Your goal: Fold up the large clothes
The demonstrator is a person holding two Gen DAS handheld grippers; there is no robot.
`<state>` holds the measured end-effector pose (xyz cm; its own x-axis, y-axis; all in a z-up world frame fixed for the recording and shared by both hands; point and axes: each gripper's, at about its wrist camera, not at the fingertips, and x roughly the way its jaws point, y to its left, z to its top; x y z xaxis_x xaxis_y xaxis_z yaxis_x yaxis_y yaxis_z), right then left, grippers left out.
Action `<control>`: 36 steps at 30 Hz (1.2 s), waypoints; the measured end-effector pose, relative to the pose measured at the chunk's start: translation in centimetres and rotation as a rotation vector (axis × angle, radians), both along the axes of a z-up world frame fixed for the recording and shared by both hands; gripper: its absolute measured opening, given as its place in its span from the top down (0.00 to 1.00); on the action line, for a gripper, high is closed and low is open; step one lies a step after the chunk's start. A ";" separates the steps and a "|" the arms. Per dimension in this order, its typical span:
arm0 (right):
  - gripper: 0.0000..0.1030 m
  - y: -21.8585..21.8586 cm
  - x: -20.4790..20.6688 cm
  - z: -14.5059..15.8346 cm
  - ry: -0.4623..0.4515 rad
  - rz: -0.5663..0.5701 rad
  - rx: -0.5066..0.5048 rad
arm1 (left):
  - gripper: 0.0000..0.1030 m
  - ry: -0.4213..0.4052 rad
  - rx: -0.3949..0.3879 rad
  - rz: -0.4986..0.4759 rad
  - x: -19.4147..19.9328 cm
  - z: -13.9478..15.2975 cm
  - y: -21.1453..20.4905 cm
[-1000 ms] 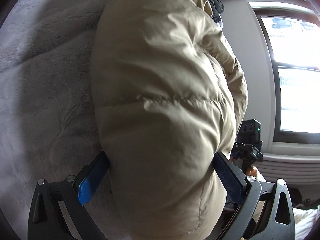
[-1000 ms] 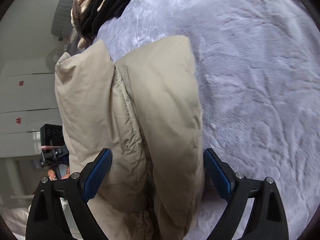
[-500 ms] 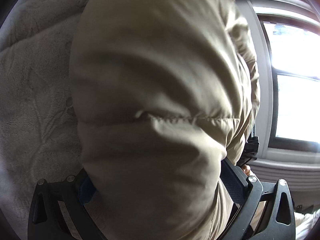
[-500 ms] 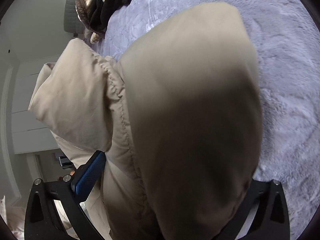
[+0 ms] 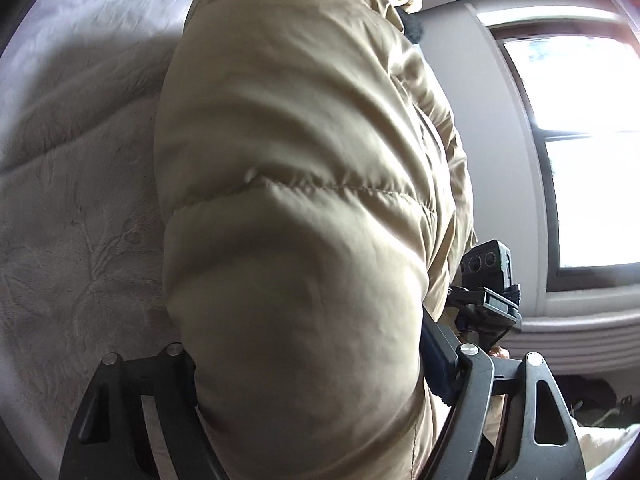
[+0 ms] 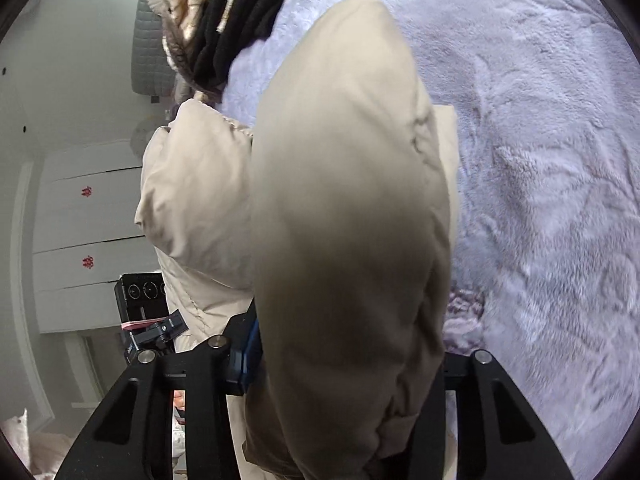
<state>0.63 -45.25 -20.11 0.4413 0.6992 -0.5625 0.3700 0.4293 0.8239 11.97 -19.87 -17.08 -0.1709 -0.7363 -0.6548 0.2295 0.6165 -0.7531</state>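
Grey bedspread [image 6: 540, 160]; both tools clamp beige jacket [image 5: 300, 200].

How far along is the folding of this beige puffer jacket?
Midway, it seems. Both grippers are clamped on the beige puffer jacket: the left gripper and right gripper each hold a bunched fold above the grey blanket. Already done: the jacket looks doubled over. Left: laying it flat, perhaps by the dark clothes pile.

No text can be read; two small red marks on the white cabinet doors [image 6: 86, 216] are illegible.
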 end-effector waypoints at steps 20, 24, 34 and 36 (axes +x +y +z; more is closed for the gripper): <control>0.54 12.5 6.8 4.8 -0.121 0.083 -0.017 | 0.21 -0.098 -0.036 0.093 2.5 5.6 14.3; 0.54 17.5 10.3 3.8 -0.133 0.082 -0.021 | 0.21 -0.113 -0.016 0.097 6.2 5.3 19.1; 0.52 22.8 16.6 -2.1 -0.055 0.103 -0.077 | 0.12 -0.014 0.086 0.164 14.3 -3.3 26.8; 0.49 22.9 16.6 -2.9 -0.045 0.102 -0.077 | 0.08 0.017 0.085 0.184 13.9 -5.3 27.2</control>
<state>17.25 -22.39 -22.99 0.3965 0.6974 -0.5970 0.2846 0.5249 0.8022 25.89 7.32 -22.34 -0.0506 -0.6984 -0.7140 0.0948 0.7083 -0.6995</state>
